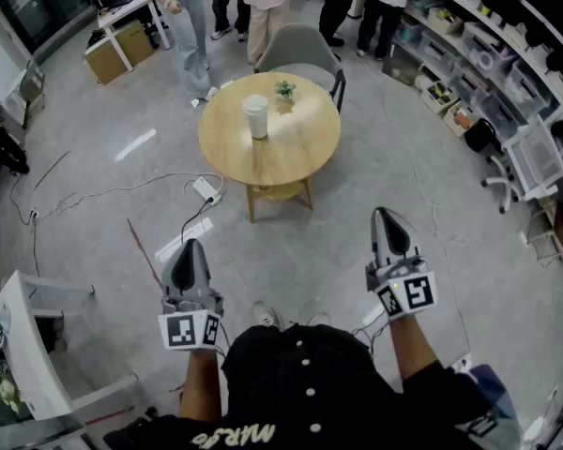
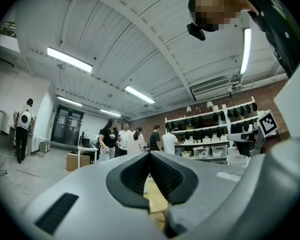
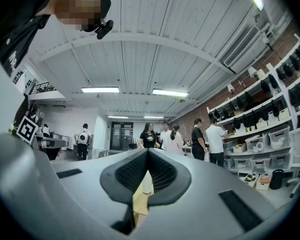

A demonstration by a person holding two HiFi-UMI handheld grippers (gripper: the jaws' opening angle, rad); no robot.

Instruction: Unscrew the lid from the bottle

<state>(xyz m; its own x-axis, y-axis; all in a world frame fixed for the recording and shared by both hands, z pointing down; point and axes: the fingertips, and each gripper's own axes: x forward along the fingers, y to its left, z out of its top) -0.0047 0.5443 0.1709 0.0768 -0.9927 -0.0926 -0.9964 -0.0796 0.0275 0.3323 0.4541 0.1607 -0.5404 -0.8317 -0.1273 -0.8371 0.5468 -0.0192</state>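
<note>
jaws of both tools are pressed fully together, with nothing held between them. the left tool (image 1: pixel 191 246) and the right tool (image 1: pixel 385 216) are held out in front of the person's black buttoned shirt (image 1: pixel 310 382), above the grey floor (image 1: pixel 300 251). in the head view the right one reaches a little further forward. both point roughly toward the round light wooden bench (image 1: pixel 296 153), which stands well apart from them.

in the left gripper view the left tool (image 2: pixel 150 156) shows its dark ribbed pads (image 2: pixel 162 176) meeting at the tips. the right gripper view shows the right tool (image 3: pixel 148 154) closed the same way. a strip of the tan bench top is visible through the slot below the tips.

the white cylindrical bottle (image 1: pixel 255 117) stands upright on the bench, a little left of its middle, with its lid on top. near it, toward the far edge, sits a small green potted plant (image 1: pixel 284 90). a grey padded chair (image 1: pixel 305 50) is drawn up at the far side of the bench.

on the floor just left of the bench lies a white power strip (image 1: pixel 206 189) with cables trailing from it. several people (image 1: pixel 192 26) stand beyond the bench. shelves of storage bins (image 1: pixel 493 54) run along the right side of the room.
</note>
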